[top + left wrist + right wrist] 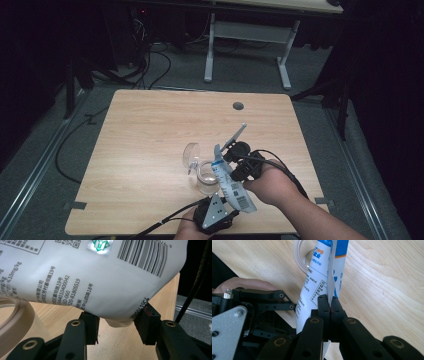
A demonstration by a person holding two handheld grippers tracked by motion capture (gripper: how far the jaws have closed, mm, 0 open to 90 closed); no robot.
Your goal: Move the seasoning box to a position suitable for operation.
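The pouring step looks under way: the right gripper (329, 305) is clamped on the edge of the white bag (231, 183), held tilted over the glass jar (206, 181) near the table's (150, 130) front edge. The left gripper (117, 325) pinches the bag's bottom corner and next should lift it. The bag's mouth is hidden, so I cannot tell whether anything flows.

The far and left parts of the tabletop (150, 125) lie open; near the front edge a glass jar (206, 181), its lid (191, 155) and a held pouch (231, 182) crowd the way
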